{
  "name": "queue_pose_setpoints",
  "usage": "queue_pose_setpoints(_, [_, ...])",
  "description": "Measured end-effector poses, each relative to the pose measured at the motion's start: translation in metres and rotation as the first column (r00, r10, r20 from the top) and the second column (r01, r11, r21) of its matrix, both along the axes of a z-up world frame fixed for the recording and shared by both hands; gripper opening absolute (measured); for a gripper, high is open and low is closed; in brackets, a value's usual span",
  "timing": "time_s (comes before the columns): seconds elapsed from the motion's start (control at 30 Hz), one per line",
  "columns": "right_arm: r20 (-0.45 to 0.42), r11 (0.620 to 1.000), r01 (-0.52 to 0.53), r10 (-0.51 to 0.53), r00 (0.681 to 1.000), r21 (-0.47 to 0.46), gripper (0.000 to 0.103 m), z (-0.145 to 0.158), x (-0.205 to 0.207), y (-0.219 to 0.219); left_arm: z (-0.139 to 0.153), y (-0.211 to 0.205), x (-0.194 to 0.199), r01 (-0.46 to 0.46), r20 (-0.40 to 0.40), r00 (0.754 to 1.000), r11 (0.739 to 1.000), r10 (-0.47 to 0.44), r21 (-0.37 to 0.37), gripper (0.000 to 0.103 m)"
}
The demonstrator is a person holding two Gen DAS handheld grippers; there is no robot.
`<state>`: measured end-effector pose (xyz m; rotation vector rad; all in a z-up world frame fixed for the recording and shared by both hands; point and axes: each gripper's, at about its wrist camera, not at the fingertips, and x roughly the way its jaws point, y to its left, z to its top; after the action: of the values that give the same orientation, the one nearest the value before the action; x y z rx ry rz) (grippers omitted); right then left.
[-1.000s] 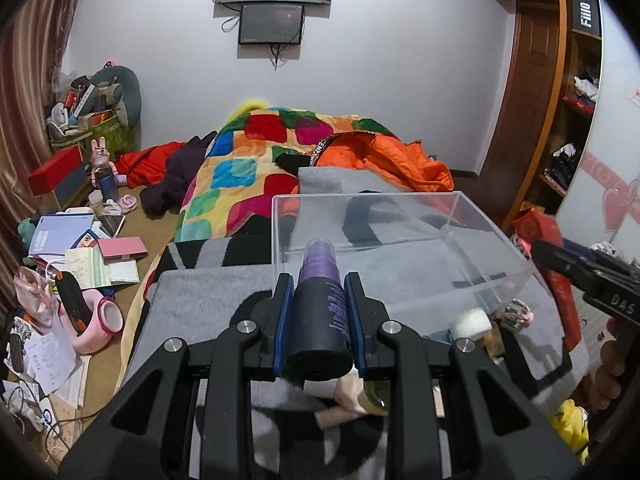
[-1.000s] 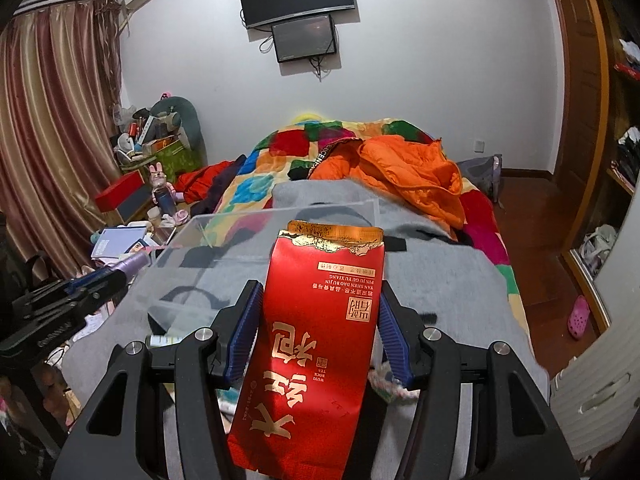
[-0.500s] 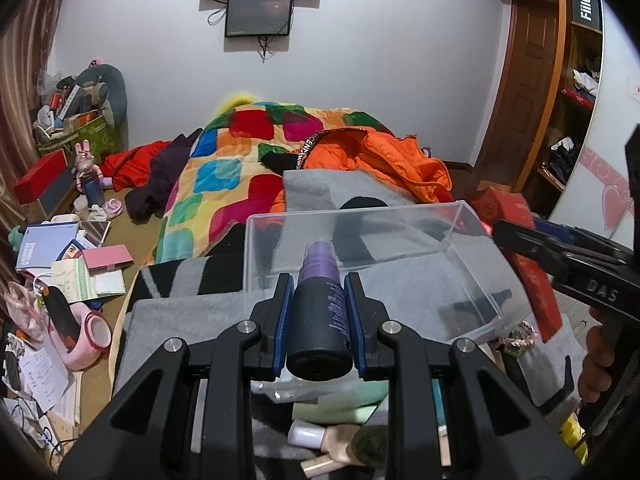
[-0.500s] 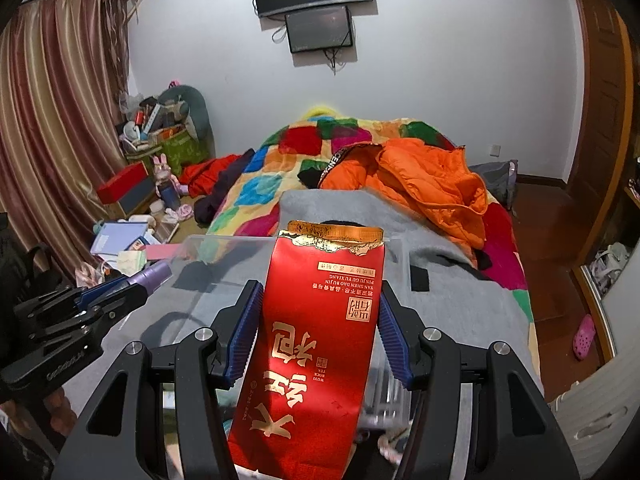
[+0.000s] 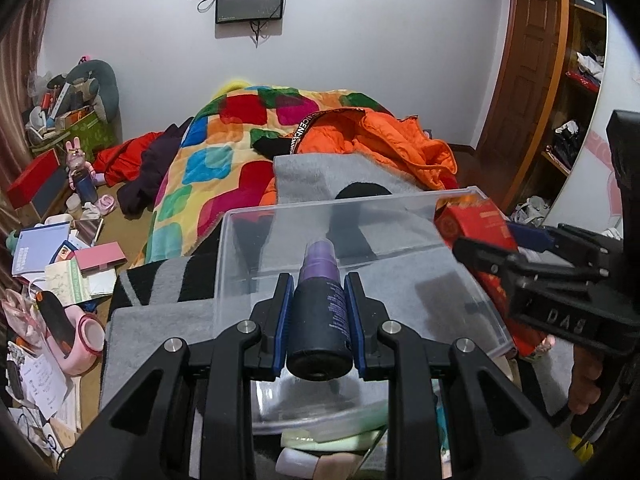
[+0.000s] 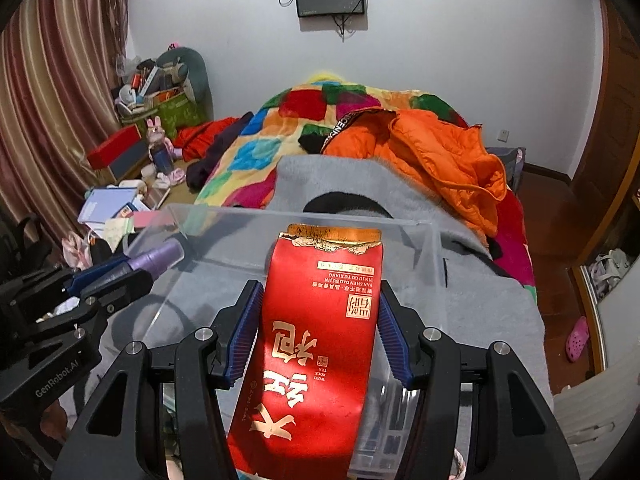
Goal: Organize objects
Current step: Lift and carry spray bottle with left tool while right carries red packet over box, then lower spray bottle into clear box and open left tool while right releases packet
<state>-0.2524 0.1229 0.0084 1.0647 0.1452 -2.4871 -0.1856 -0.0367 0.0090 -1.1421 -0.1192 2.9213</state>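
My left gripper [image 5: 319,280] is shut on a dark spray bottle [image 5: 320,320] with a purple top, held over the near part of a clear plastic bin [image 5: 360,216] that sits on a grey blanket on the bed. My right gripper [image 6: 319,292] is shut on a red tea packet [image 6: 312,344] with gold lettering, held above the same bin [image 6: 224,224]. In the left wrist view the right gripper [image 5: 484,256] comes in from the right at the bin's rim with the red packet [image 5: 476,220]. In the right wrist view the left gripper [image 6: 136,272] shows at the left with the purple-topped bottle [image 6: 160,256].
Small tubes and bottles [image 5: 320,456] lie on the grey blanket [image 5: 160,328] in front of the bin. An orange jacket [image 6: 440,152] and a patchwork quilt [image 5: 224,152] cover the bed behind. Books, boxes and a pink item [image 5: 80,336] clutter the floor at left. Wooden shelves [image 5: 576,80] stand at right.
Both grippers have moved forward and slightly down toward the clear bin, which now looks larger and closer. The right gripper with the red packet has come nearer the bin's right rim. Both grips are unchanged.
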Motion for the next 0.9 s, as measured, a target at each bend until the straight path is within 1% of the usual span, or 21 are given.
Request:
queue_pose_setpoints(0.17, [0.031, 0.999, -0.017, 0.016, 0.999, 0.03, 0.052, -0.009, -0.003, -0.007, -0.007, 0.004, -0.011, 0.005, 0.03, 1.0, 1.0, -0.005, 0.001, 0.025])
queue_pose_setpoints(0.37, [0.055, 0.997, -0.033, 0.03, 0.998, 0.07, 0.051, -0.018, -0.003, -0.012, -0.017, 0.011, -0.015, 0.021, 0.06, 0.998, 0.999, -0.019, -0.029, 0.025])
queue_pose_setpoints(0.47, [0.064, 0.996, -0.035, 0.03, 0.998, 0.079, 0.051, -0.021, -0.003, -0.014, -0.019, 0.011, -0.016, 0.022, 0.067, 0.998, 0.999, -0.02, -0.03, 0.025])
queue_pose_setpoints(0.53, [0.061, 0.995, -0.037, 0.031, 0.998, 0.091, 0.051, -0.022, -0.002, -0.015, -0.019, 0.01, -0.015, 0.023, 0.064, 0.998, 0.999, -0.021, -0.027, 0.025])
queue_pose_setpoints(0.7, [0.025, 0.989, -0.044, 0.041, 0.999, 0.142, 0.051, -0.021, 0.006, -0.021, -0.014, 0.012, -0.009, 0.033, 0.047, 0.998, 0.999, -0.032, -0.033, 0.025])
queue_pose_setpoints(0.9, [0.006, 0.99, -0.046, 0.046, 0.999, 0.135, 0.052, -0.014, 0.015, -0.02, -0.003, 0.012, 0.002, 0.037, 0.026, 0.999, 0.999, -0.036, -0.027, 0.027])
